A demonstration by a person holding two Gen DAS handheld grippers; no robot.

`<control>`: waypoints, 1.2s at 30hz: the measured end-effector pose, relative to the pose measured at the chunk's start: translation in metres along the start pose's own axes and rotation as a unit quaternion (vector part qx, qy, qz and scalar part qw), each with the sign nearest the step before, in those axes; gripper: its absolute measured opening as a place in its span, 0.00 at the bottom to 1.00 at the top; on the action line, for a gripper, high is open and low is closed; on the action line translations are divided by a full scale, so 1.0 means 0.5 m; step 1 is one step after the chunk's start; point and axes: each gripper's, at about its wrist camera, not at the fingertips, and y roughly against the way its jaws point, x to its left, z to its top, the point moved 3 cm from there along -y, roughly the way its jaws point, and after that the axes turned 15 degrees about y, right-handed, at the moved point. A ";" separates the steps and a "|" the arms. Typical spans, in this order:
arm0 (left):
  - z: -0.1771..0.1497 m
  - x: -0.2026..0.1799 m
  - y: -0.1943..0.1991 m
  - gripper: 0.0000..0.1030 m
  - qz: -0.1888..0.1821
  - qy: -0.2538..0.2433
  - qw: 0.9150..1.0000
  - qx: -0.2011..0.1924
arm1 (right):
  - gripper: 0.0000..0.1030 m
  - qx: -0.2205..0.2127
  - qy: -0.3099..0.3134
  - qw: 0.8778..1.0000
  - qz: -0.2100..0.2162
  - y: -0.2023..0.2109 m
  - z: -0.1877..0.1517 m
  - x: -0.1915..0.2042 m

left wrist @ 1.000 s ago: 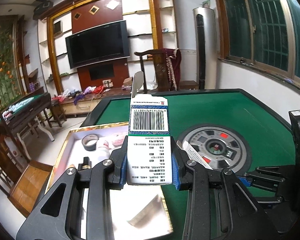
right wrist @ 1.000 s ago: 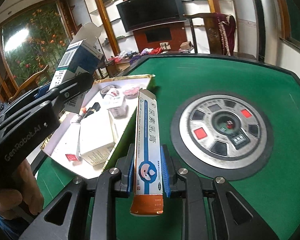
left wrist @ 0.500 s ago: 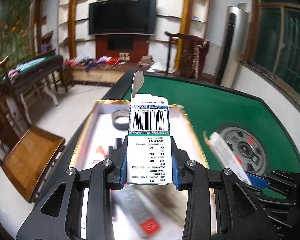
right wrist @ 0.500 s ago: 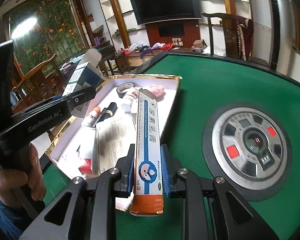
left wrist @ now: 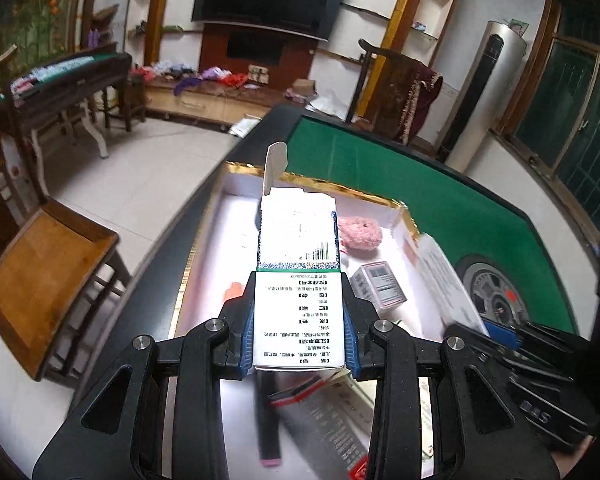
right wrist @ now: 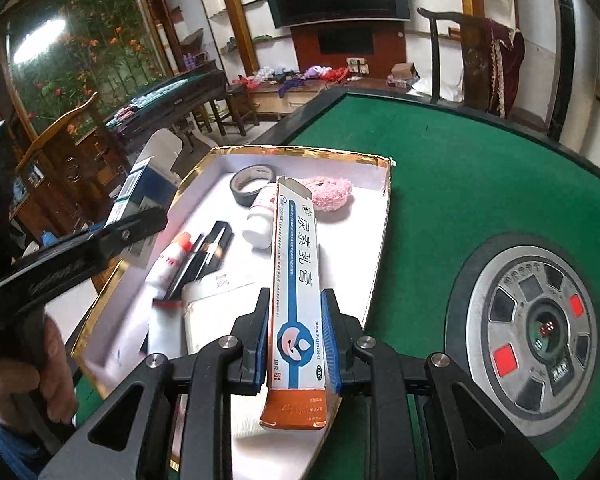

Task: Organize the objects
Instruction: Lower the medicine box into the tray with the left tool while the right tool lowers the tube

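Note:
My left gripper is shut on a white and green medicine box with its top flap standing open, held above the gold-rimmed white tray. In the right wrist view this box hangs at the tray's left side. My right gripper is shut on a long white, blue and orange ointment carton, over the near right part of the tray. Inside lie a tape roll, a pink fluffy pad, a white bottle, a black stick and flat white boxes.
The tray sits at the left edge of a green felt table with a round metal dice hub. A wooden chair stands on the floor to the left. A hand holds the left gripper's handle.
Both grippers moved left from the felt over the tray, each keeping its box. The left gripper rolled and tipped down, so the tray's contents now lie under it.

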 end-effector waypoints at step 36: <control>-0.012 -0.022 -0.086 0.33 0.030 -0.026 0.998 0.044 | 0.22 0.051 -0.018 0.998 -0.036 -0.102 0.044 -0.042</control>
